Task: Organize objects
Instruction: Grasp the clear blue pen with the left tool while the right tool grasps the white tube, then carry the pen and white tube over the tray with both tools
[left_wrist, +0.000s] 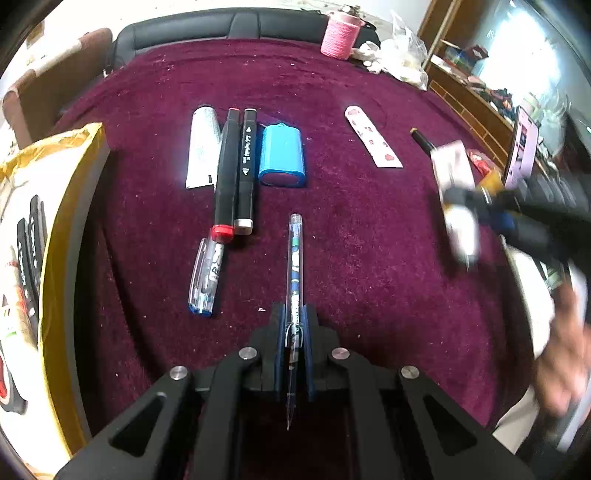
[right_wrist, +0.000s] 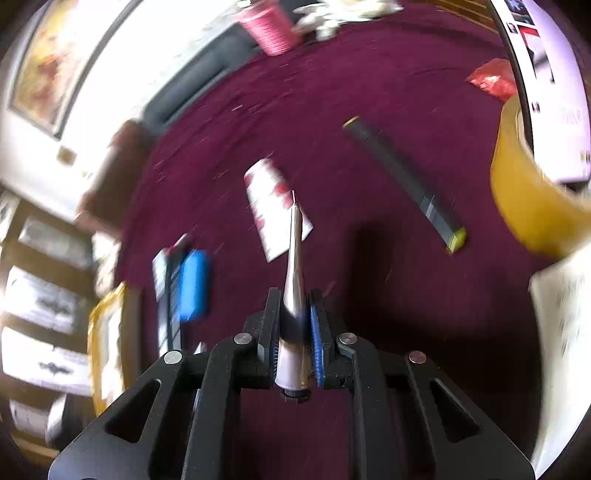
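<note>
My left gripper (left_wrist: 294, 310) is shut on a clear pen with a blue print (left_wrist: 295, 258), which points away over the maroon cloth (left_wrist: 369, 221). Left of it lie a clear-capped pen (left_wrist: 207, 277), two black markers (left_wrist: 236, 170), a white tube (left_wrist: 201, 144) and a blue case (left_wrist: 282, 155). My right gripper (right_wrist: 294, 299) is shut on a flat white and silver tube (right_wrist: 294, 258), seen edge-on. In the left wrist view this gripper (left_wrist: 469, 201) is a blur at the right, with the tube (left_wrist: 456, 184) held above the cloth.
A white strip with red hearts (left_wrist: 373, 136) and a black marker (right_wrist: 402, 181) lie further back. A yellow-edged box of markers (left_wrist: 55, 221) borders the left side. A pink yarn spool (left_wrist: 341, 35), a phone (left_wrist: 522, 147) and a yellow tape roll (right_wrist: 524, 192) stand at the edges.
</note>
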